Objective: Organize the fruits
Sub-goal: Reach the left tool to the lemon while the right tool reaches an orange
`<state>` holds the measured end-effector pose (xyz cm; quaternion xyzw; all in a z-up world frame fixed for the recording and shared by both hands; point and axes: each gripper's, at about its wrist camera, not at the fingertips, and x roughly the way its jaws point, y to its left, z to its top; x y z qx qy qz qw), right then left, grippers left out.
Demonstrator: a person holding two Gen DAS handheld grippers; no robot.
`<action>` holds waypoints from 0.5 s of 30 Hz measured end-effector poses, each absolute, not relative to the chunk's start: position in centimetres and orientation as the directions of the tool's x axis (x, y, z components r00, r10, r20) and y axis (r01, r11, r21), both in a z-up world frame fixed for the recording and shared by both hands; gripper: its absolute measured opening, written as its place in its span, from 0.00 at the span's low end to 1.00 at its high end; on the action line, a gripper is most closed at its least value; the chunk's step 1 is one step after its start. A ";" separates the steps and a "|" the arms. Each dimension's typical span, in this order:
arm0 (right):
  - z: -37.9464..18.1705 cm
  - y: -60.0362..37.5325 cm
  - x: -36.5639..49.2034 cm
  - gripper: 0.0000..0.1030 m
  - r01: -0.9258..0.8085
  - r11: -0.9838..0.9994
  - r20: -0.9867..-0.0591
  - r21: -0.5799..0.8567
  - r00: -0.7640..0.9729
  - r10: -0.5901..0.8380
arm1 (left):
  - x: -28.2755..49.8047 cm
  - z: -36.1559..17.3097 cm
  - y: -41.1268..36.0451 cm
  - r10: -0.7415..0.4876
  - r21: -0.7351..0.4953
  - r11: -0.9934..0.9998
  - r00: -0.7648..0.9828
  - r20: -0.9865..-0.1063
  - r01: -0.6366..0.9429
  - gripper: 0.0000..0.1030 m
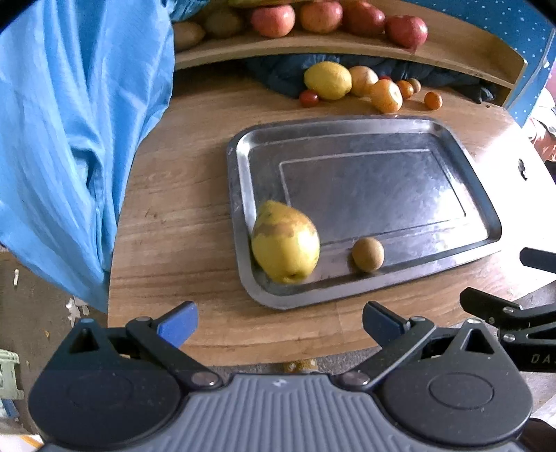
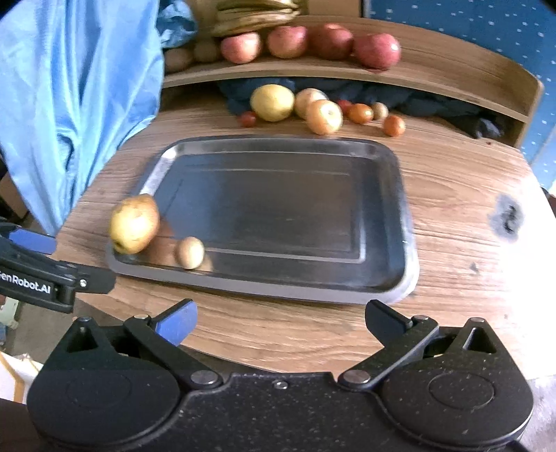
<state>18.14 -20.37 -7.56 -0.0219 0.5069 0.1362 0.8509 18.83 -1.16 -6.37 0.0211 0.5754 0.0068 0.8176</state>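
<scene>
I see my left gripper (image 1: 279, 325) with its jaws spread wide and nothing between them, hovering over the table edge (image 1: 180, 243) just short of the metal tray (image 1: 365, 194). The yellow pear (image 1: 285, 241) lies in the tray's near left corner, the small kiwi (image 1: 367, 253) just beside it. My right gripper (image 2: 279, 323) is equally agape and empty, nearer the tray's other end.

A home corner with a table for fruit

A rounded wood-grain table (image 2: 451, 215) carries a rectangular steel tray (image 2: 406, 222), with a curved wooden shelf (image 2: 451, 69) of red apples (image 2: 377, 50) behind it. A light blue cloth (image 1: 69, 139) hangs at the left, and blue dotted wall covering (image 2: 486, 24) is behind.
</scene>
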 end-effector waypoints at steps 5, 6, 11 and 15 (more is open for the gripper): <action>-7.1 -21.5 18.3 0.99 -0.215 0.971 -0.860 0.101 0.472 0.194 | 20.1 -5.5 -1.9 0.060 0.077 0.996 0.357 -0.932 0.035 1.00; -7.1 -21.7 18.4 0.99 -0.208 0.973 -0.857 0.104 0.477 0.193 | 20.5 -5.3 -2.2 0.065 0.085 0.996 0.363 -0.930 0.039 1.00; -6.9 -22.2 19.8 0.99 -0.179 0.978 -0.849 0.106 0.496 0.183 | 22.7 -5.0 -2.9 0.070 0.106 0.992 0.381 -0.922 0.075 1.00; -6.6 -22.7 21.6 0.99 -0.148 0.985 -0.843 0.093 0.514 0.157 | 24.7 -4.8 -3.4 0.066 0.112 0.990 0.396 -0.916 0.092 1.00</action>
